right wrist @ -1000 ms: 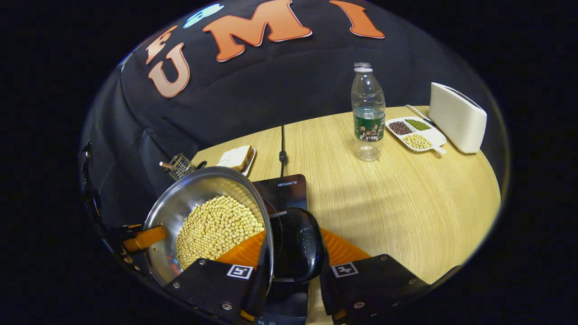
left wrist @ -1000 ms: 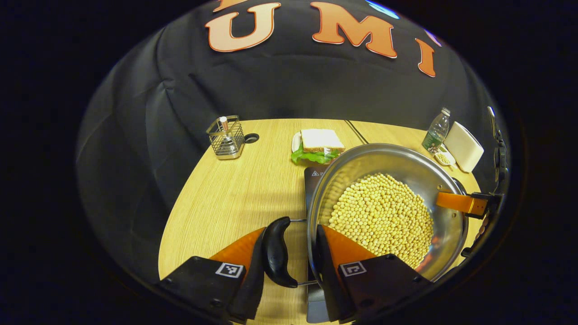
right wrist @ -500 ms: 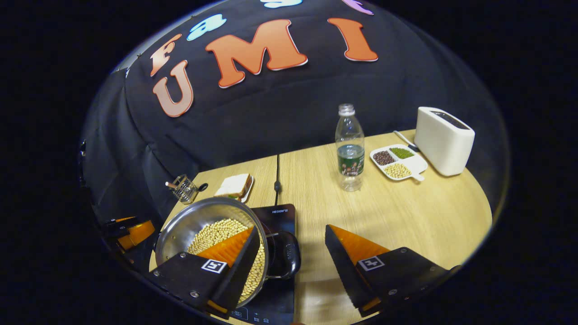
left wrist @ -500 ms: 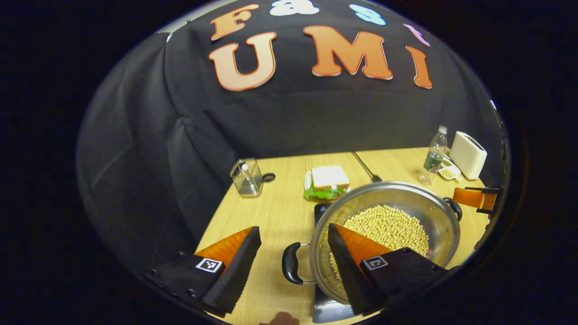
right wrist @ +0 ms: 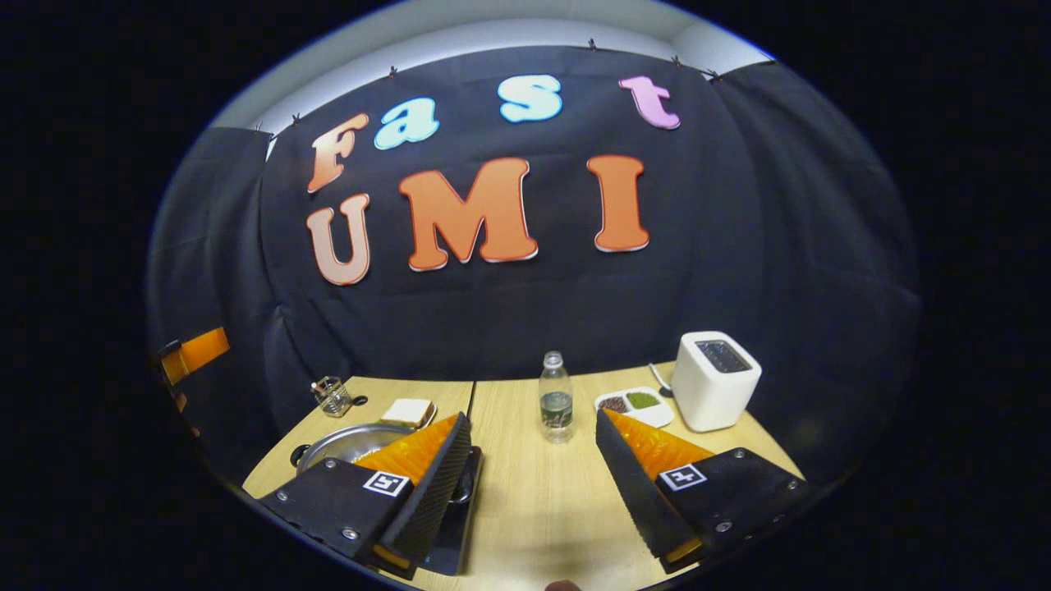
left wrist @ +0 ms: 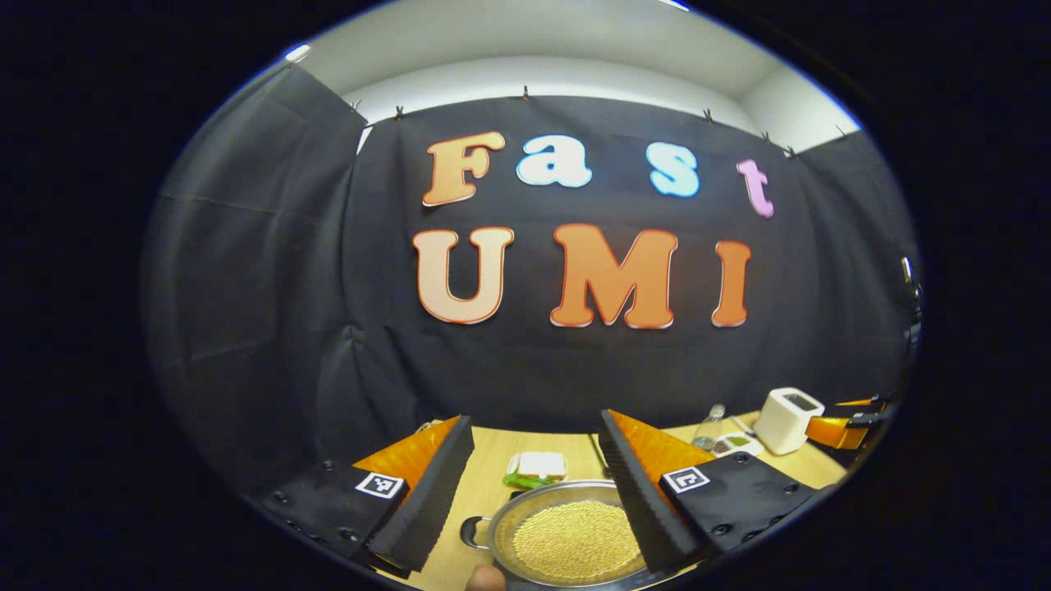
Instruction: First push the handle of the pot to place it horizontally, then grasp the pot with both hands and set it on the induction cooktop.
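Wooden table (right wrist: 534, 492) first: the left gripper (left wrist: 534, 484) and right gripper (right wrist: 534, 476) are both spread wide, holding nothing. Just past them the pot (left wrist: 575, 533) of beans sits on the black induction cooktop (right wrist: 456, 525), so I think the job is done. Best to lift both grippers away slowly and not bump the pot; the bottle (right wrist: 556, 402) and toaster (right wrist: 714, 382) stand far off.

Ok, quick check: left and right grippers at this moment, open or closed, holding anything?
Left gripper: open, holding nothing, above the pot.
Right gripper: open, holding nothing, above the table.
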The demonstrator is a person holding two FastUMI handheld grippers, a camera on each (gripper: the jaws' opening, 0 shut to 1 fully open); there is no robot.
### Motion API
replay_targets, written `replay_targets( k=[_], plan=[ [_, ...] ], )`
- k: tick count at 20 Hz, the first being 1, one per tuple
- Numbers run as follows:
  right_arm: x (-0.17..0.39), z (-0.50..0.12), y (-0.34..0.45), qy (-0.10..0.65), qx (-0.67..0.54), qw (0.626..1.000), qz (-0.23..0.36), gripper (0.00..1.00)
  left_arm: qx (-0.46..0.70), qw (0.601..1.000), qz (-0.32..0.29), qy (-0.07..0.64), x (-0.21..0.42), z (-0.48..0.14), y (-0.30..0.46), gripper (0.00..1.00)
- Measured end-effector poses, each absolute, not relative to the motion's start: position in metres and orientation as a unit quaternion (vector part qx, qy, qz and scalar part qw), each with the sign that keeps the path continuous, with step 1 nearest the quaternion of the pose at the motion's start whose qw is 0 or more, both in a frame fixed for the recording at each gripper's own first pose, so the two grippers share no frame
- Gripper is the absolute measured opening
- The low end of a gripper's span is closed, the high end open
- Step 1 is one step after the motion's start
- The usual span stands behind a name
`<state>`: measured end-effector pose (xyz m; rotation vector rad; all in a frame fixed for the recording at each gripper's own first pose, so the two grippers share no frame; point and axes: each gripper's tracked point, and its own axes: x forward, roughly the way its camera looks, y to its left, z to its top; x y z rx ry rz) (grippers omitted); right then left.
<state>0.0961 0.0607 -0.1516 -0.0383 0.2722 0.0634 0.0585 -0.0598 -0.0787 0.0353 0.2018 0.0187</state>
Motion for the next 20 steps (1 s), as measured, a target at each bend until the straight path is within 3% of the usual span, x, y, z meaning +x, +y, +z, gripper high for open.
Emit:
replay_targets(
  k=[8,12,13,14,15,20],
  plan=[
    [0.043,-0.064,0.02,0.046,-0.055,0.997,0.022,0.95,-0.023,0.999,0.0,0.038,0.029,0.001,-0.078,0.99],
    [0.028,-0.052,0.017,0.032,-0.045,0.998,0.034,0.95,-0.03,0.998,-0.04,0.035,0.013,0.011,-0.11,0.99],
    [0.027,-0.05,0.014,0.026,-0.049,0.998,0.03,0.95,-0.03,0.998,-0.043,0.033,0.009,0.015,-0.111,0.94],
    [0.026,-0.049,0.011,0.022,-0.052,0.998,0.026,1.0,-0.03,0.998,-0.044,0.029,0.008,0.018,-0.113,0.96],
    [0.024,-0.049,0.011,0.021,-0.052,0.998,0.026,0.95,-0.029,0.998,-0.046,0.027,0.006,0.021,-0.116,0.99],
    [0.013,-0.045,0.014,0.015,-0.039,0.998,0.036,0.95,-0.022,0.998,-0.046,0.025,0.002,0.023,-0.121,0.99]
  ],
)
